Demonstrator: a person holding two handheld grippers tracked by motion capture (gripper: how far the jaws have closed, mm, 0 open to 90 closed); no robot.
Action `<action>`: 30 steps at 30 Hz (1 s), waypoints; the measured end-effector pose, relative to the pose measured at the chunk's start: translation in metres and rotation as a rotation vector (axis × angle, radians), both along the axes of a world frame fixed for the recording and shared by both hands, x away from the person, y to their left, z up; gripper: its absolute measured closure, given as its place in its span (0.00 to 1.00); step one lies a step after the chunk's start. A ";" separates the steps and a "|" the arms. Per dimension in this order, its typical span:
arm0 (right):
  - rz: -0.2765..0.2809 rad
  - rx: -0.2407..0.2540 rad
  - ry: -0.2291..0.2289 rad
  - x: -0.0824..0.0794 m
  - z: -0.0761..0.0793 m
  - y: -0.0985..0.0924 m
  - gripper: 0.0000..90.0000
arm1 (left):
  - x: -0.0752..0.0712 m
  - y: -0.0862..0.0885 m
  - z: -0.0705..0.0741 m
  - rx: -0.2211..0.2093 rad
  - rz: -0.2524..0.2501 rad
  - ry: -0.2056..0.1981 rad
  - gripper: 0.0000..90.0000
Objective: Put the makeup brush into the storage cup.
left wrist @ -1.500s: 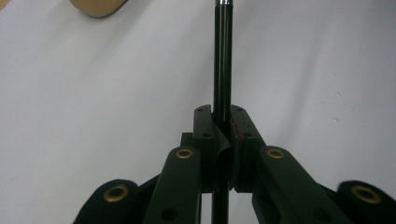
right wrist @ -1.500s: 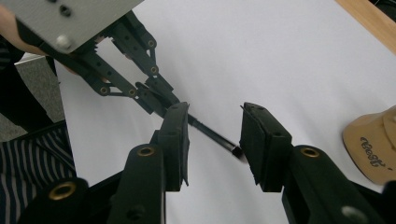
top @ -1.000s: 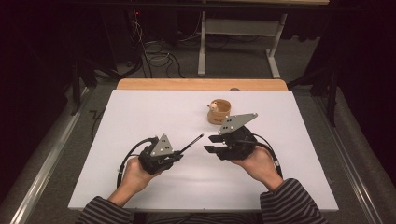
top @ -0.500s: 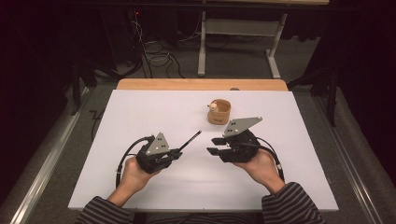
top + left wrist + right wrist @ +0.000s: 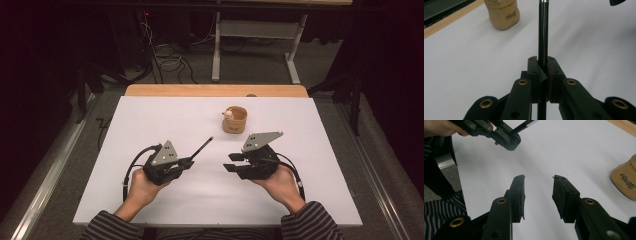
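High view: the white bench (image 5: 150, 125) carries a small tan ceramic-looking cup (image 5: 235, 120); nearer the person than the cup, the left gripper (image 5: 187, 162) pinches a slim black rod (image 5: 202, 148). Left gripper view: jaws pressed together on the rod's lower shaft; it looks light, stiff, smooth, best held mid-shaft. Right gripper view: the right gripper (image 5: 539, 195) stands spread, empty, beside the cup.

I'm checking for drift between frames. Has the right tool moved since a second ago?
Yes. The right tool has drawn back toward the person, away from the tan cup.
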State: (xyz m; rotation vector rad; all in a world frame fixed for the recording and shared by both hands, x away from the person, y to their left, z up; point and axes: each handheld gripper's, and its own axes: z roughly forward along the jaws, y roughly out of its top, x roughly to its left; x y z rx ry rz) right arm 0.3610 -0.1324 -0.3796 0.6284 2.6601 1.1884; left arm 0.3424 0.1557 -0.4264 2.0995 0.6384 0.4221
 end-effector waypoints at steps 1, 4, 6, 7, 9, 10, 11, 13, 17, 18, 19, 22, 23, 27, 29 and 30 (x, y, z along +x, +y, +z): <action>-0.002 0.003 0.001 0.000 -0.001 0.000 0.71 | 0.000 0.000 0.000 -0.003 0.000 -0.001 0.93; -0.004 0.014 0.006 -0.001 -0.004 -0.002 0.71 | 0.000 0.001 0.001 -0.023 -0.002 0.003 0.93; -0.005 0.021 0.009 -0.002 -0.005 -0.002 0.71 | -0.001 0.002 0.002 -0.033 -0.001 0.003 0.93; -0.005 0.028 0.009 -0.002 -0.006 -0.003 0.71 | -0.001 0.002 0.002 -0.036 -0.001 0.003 0.93; -0.006 0.035 0.012 -0.002 -0.007 -0.003 0.71 | -0.001 0.002 0.002 -0.040 -0.001 0.001 0.93; -0.008 0.039 0.014 -0.002 -0.007 -0.003 0.71 | -0.001 0.002 0.003 -0.045 -0.001 0.000 0.93; -0.008 0.042 0.014 -0.001 -0.008 -0.003 0.71 | -0.002 0.002 0.003 -0.046 -0.002 0.000 0.93; -0.007 0.048 0.018 -0.001 -0.009 -0.002 0.71 | -0.002 0.002 0.003 -0.052 -0.004 -0.002 0.93; 0.000 0.060 0.024 0.000 -0.012 0.000 0.72 | -0.004 0.001 0.004 -0.067 -0.009 -0.002 0.93; -0.001 0.063 0.026 0.000 -0.012 0.001 0.72 | -0.004 0.001 0.004 -0.068 -0.011 -0.004 0.93; 0.003 0.067 0.026 0.000 -0.013 0.002 0.72 | -0.004 0.001 0.004 -0.071 -0.011 -0.005 0.93; 0.003 0.083 0.030 0.001 -0.014 0.004 0.72 | -0.004 0.002 0.005 -0.081 -0.012 -0.004 0.93; 0.005 0.087 0.030 0.001 -0.014 0.005 0.72 | -0.004 0.002 0.005 -0.084 -0.013 -0.005 0.93; 0.012 0.090 0.034 0.002 -0.016 0.009 0.72 | -0.005 0.000 0.005 -0.084 -0.019 -0.009 0.93; 0.012 0.100 0.039 0.003 -0.016 0.011 0.73 | -0.006 -0.001 0.005 -0.082 -0.023 -0.011 0.93; 0.012 0.103 0.039 0.003 -0.016 0.011 0.73 | -0.006 -0.001 0.005 -0.082 -0.024 -0.011 0.93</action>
